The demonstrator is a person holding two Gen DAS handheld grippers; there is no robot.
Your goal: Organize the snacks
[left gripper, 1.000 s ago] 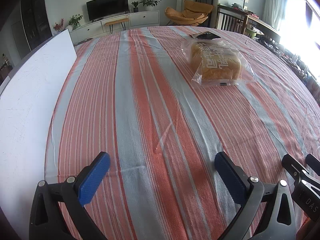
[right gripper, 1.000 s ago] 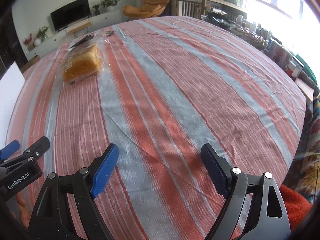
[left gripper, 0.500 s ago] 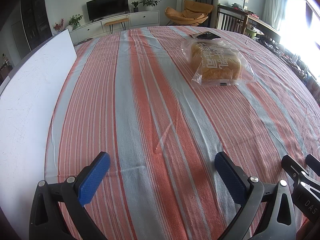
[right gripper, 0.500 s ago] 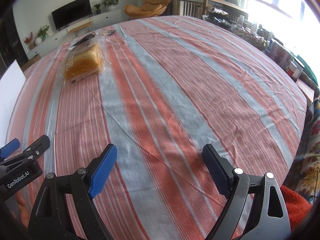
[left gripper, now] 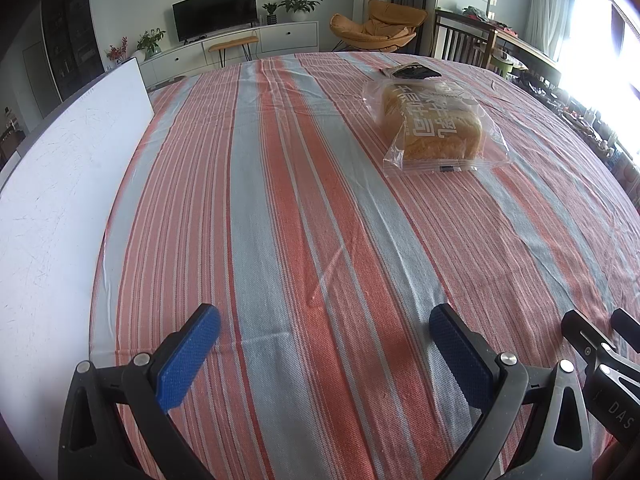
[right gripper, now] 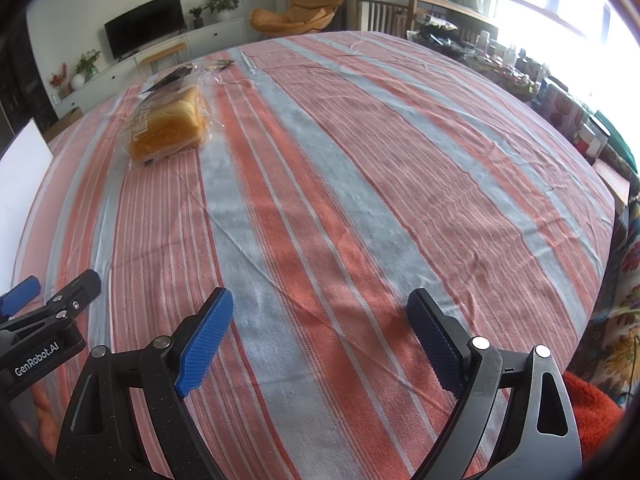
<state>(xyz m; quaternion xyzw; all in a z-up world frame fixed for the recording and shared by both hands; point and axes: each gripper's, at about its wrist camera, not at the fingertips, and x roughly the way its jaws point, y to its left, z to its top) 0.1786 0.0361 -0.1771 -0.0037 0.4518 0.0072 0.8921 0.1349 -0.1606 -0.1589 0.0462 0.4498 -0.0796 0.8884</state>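
The left tool [left gripper: 324, 334] hangs low over the near part of the worktop with its blue-padded fingers [left gripper: 188, 356] spread wide and nothing between them. The right tool [right gripper: 320, 320] sits just beside it, jaws likewise wide apart and empty; each tool's black frame shows at the edge of the other's view.

Under both lies a tablecloth [left gripper: 304, 208] in orange, grey and white stripes that covers the worktop, lightly creased. On the left tool's side a white board [left gripper: 60, 184] lies flat along the cloth's edge.

The task's one visible snack, a loaf of sliced bread in a clear plastic bag [left gripper: 434, 128], lies on the cloth toward the far side, well apart from both tools. It is ahead and to the right in the left wrist view, ahead and to the left in the right wrist view [right gripper: 166, 128]. White lettering runs over the bag, and a dark printed part sits at its far end.

Beyond the worktop stand a television [left gripper: 216, 10] on a white low cabinet [left gripper: 240, 46], potted plants, an orange lounge chair [left gripper: 376, 26] and a bright window [right gripper: 560, 4].
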